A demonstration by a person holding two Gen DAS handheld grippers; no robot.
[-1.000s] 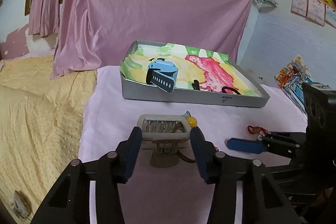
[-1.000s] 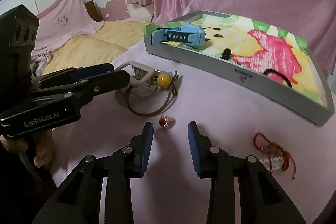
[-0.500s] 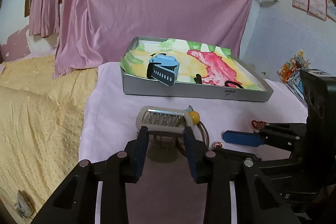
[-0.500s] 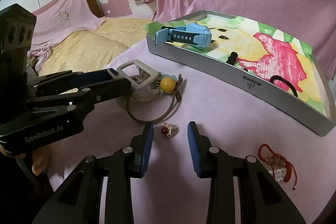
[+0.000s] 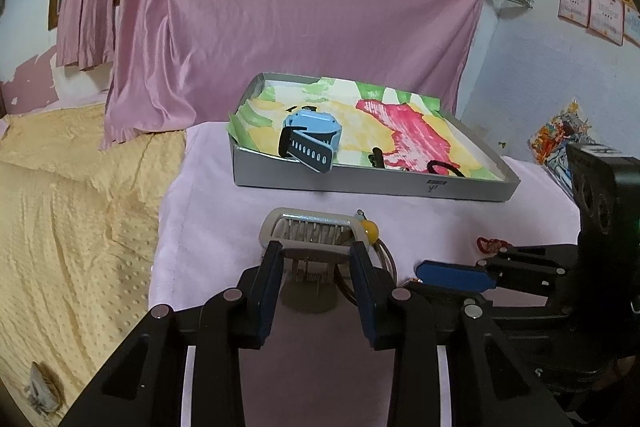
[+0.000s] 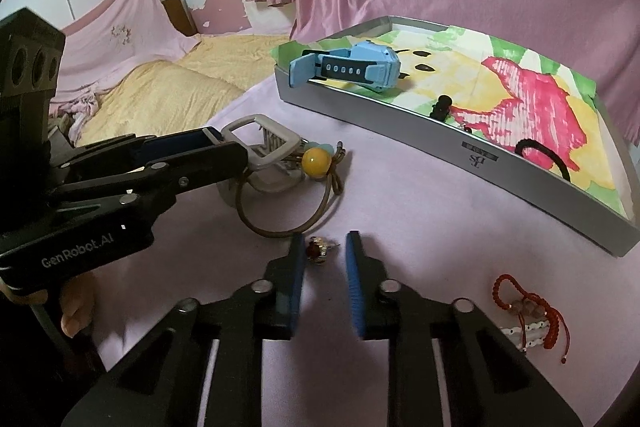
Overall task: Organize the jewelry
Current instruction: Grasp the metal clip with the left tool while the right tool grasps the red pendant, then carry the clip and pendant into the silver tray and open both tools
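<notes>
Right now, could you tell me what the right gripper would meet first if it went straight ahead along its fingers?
The right gripper would most likely meet the red-stone ring, already between its open jaws; beyond it lies the brown hair tie.

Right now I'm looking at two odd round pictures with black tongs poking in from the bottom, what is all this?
Those tongs are two hand-held grippers; a person holds one in each hand. Each carries a wide-angle camera looking along its fingers, so each picture is one gripper's own view.

The left gripper is shut on a beige hair claw clip, raised slightly off the pink cloth. A brown hair tie with a yellow bead is tangled with the clip.

The right gripper is open, its fingers either side of a small red-stone ring lying on the cloth.

Also on the cloth is a red cord bracelet. Behind sits a grey tray lined with a coloured drawing, holding a blue watch and a black hair tie.
</notes>
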